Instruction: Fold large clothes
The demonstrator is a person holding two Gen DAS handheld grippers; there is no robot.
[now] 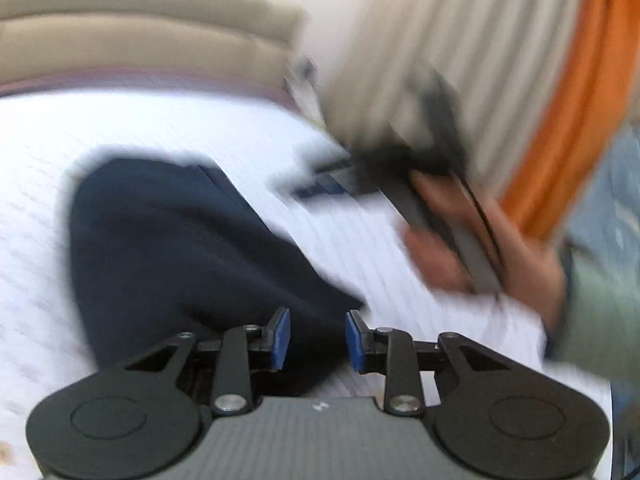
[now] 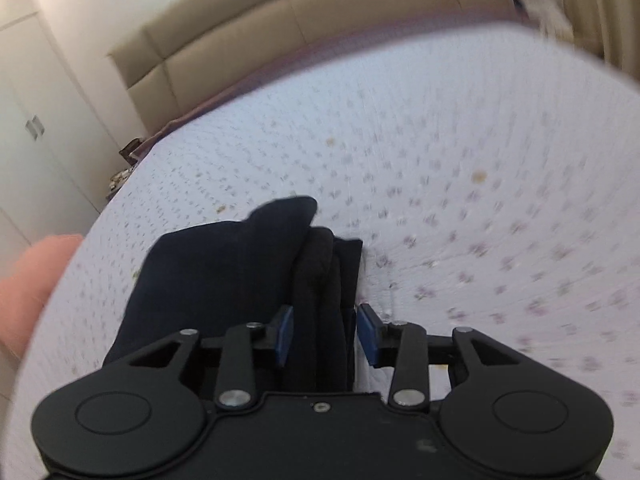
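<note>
A dark navy garment lies in a folded bundle on the white patterned bed sheet. My left gripper is open, just above the garment's near edge, with nothing between its blue pads. In the right wrist view the same garment shows as stacked folds. My right gripper is open, with the folded edge lying between its jaws, not pinched. The right gripper also shows blurred in the left wrist view, held by a hand.
A beige padded headboard runs along the far side of the bed. A striped curtain and an orange curtain hang at the right. White cupboards stand at the left. A hand shows at the left edge.
</note>
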